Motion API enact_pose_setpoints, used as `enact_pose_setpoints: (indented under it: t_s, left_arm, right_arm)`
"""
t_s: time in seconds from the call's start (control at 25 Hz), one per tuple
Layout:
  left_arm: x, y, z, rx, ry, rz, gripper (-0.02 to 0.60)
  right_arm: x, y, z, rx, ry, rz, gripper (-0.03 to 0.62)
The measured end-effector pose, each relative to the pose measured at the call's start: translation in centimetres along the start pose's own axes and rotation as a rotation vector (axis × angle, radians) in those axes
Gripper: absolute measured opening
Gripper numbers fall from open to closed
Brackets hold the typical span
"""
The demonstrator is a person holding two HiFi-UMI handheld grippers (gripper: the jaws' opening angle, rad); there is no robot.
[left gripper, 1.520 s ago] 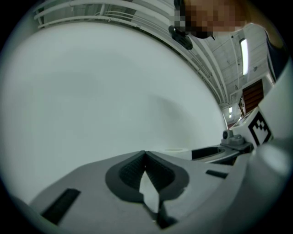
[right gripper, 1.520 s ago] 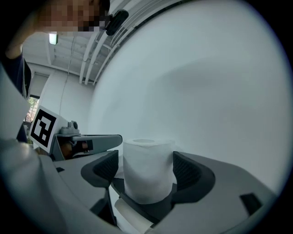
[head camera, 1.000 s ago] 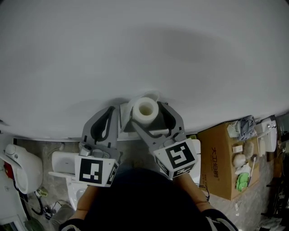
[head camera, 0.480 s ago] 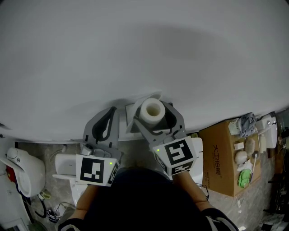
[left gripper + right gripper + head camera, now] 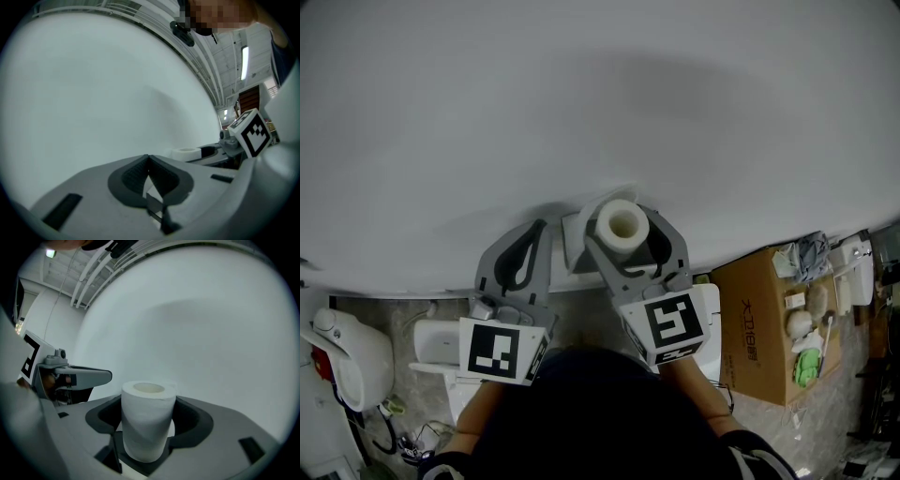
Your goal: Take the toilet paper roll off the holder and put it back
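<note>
A white toilet paper roll (image 5: 622,223) stands on end close to the white wall, its hollow core facing up. My right gripper (image 5: 626,234) has one jaw on each side of it, and the jaws are closing. In the right gripper view the roll (image 5: 147,420) fills the space between the dark pads of the right gripper (image 5: 149,430); I see no firm press. A white holder bracket (image 5: 572,246) shows just left of the roll. My left gripper (image 5: 528,234) hangs beside it, shut and empty; its own view shows the left gripper (image 5: 148,158) with pads meeting and the roll (image 5: 185,152) off to the right.
A plain white wall (image 5: 600,112) fills the upper part of the view. Below on the floor are a cardboard box (image 5: 759,328) with small items at the right and a white fixture (image 5: 342,352) at the left.
The roll and my right gripper have shifted slightly right and toward the wall. The jaws around the roll look a little narrower. The left gripper has barely moved.
</note>
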State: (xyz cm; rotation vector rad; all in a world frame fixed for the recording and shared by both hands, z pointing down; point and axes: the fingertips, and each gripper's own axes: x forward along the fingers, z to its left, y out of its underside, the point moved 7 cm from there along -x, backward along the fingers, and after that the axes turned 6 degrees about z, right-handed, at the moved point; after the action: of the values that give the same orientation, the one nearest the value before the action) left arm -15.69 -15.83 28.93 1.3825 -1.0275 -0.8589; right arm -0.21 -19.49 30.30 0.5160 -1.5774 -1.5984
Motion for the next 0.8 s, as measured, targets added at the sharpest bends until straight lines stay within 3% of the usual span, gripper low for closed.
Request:
enact_pose_setpoints:
  t_s: [0.52, 0.8]
  left_arm:
    - [0.6, -0.2, -1.1, 0.002, 0.037, -0.011, 0.002]
    - [1.3, -0.7, -1.7, 0.0, 0.072, -0.015, 0.0]
  right_arm:
    - [-3.1, -3.1, -1.5, -0.015, 0.072, -0.124, 0.319]
    - [-4.9, -2.9, -3.5, 0.007, 0.164, -0.125, 0.319]
